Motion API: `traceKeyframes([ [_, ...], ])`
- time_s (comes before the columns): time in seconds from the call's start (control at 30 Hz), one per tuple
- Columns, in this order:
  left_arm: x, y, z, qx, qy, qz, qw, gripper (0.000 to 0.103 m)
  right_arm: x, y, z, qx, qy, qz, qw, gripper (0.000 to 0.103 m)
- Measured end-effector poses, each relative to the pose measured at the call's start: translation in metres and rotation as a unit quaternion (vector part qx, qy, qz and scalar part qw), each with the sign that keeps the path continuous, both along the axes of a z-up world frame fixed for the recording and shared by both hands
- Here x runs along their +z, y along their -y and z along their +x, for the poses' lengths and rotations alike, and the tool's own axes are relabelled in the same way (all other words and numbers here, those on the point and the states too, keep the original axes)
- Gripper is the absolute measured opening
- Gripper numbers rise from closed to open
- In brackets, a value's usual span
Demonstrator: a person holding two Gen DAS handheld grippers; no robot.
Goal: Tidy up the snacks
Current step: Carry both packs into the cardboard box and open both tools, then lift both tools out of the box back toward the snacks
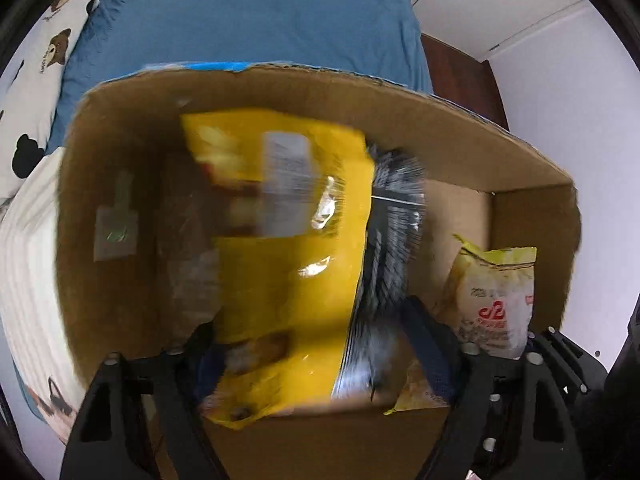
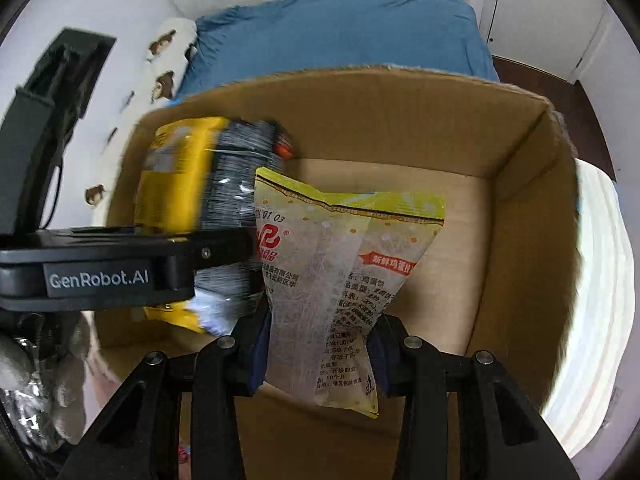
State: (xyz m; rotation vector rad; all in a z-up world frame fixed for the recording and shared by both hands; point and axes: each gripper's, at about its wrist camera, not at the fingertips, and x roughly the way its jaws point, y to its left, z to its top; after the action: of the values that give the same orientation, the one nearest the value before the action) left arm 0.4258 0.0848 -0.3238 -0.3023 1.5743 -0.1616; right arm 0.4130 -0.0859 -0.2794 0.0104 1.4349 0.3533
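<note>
In your left wrist view, your left gripper point(image 1: 320, 344) is pointing down into the open brown cardboard box point(image 1: 400, 120), with the glossy yellow snack bag point(image 1: 288, 280) blurred between its fingers; whether the pads are pressing it you cannot tell. In your right wrist view, your right gripper point(image 2: 318, 344) is clamping the pale yellow-and-white crinkled snack packet point(image 2: 340, 280) above the box floor, beside the yellow bag.

A home bedroom is indicated: a bed point(image 1: 256, 20) covered in a blue sheet, a bear-printed pillow point(image 1: 48, 52) beside it, white walls, and white cabinet doors point(image 2: 560, 20) are seen.
</note>
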Motion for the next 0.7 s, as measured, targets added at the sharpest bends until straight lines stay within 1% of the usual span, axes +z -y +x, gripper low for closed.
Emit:
traceKeyframes([
  [0.1, 0.001, 0.008, 0.005, -0.010, -0.005, 0.001, 0.9999, 0.070, -0.018, 0.005, 0.012, 0.002, -0.015, -0.005, 1.000, 0.044],
  [0.13, 0.003, 0.012, 0.008, -0.015, -0.008, 0.004, 0.9999, 0.070, -0.019, 0.006, 0.011, 0.003, -0.018, -0.009, 1.000, 0.044],
  [0.27, 0.007, 0.024, 0.023, -0.030, -0.013, 0.028, 0.9991, 0.070, -0.045, 0.005, 0.027, 0.003, -0.040, -0.012, 0.999, 0.045],
  [0.33, 0.011, 0.024, 0.020, -0.028, -0.011, 0.033, 0.9990, 0.070, -0.049, 0.011, 0.030, -0.004, -0.037, -0.024, 0.999, 0.057],
  [0.37, 0.015, 0.024, 0.017, -0.026, -0.007, 0.035, 0.9990, 0.071, -0.049, 0.015, 0.029, -0.008, -0.035, -0.028, 0.999, 0.076],
  [0.4, 0.019, 0.024, 0.013, -0.024, -0.001, 0.037, 0.9990, 0.072, -0.049, 0.019, 0.029, -0.013, -0.035, -0.028, 0.999, 0.090],
  [0.47, 0.030, 0.021, 0.003, -0.020, 0.017, 0.040, 0.9989, 0.072, -0.044, 0.028, 0.026, -0.026, -0.040, -0.019, 0.999, 0.092],
  [0.5, 0.036, 0.021, 0.000, -0.018, 0.023, 0.041, 0.9987, 0.074, -0.042, 0.031, 0.024, -0.028, -0.040, -0.021, 0.999, 0.092],
  [0.53, 0.041, 0.021, -0.003, -0.018, 0.030, 0.046, 0.9983, 0.079, -0.038, 0.037, 0.022, -0.033, -0.035, -0.030, 0.998, 0.093],
  [0.57, 0.044, 0.017, -0.006, -0.018, 0.036, 0.050, 0.9979, 0.082, -0.034, 0.039, 0.018, -0.036, -0.032, -0.028, 0.998, 0.093],
  [0.6, 0.051, 0.016, -0.012, -0.016, 0.045, 0.055, 0.9973, 0.092, -0.029, 0.041, 0.013, -0.040, -0.031, -0.027, 0.998, 0.093],
  [0.67, 0.055, 0.009, -0.023, -0.016, 0.058, 0.061, 0.9964, 0.094, -0.017, 0.044, 0.001, -0.050, -0.029, -0.033, 0.998, 0.094],
  [0.7, 0.058, 0.009, -0.025, -0.015, 0.064, 0.065, 0.9957, 0.094, -0.013, 0.045, -0.003, -0.053, -0.027, -0.034, 0.998, 0.098],
])
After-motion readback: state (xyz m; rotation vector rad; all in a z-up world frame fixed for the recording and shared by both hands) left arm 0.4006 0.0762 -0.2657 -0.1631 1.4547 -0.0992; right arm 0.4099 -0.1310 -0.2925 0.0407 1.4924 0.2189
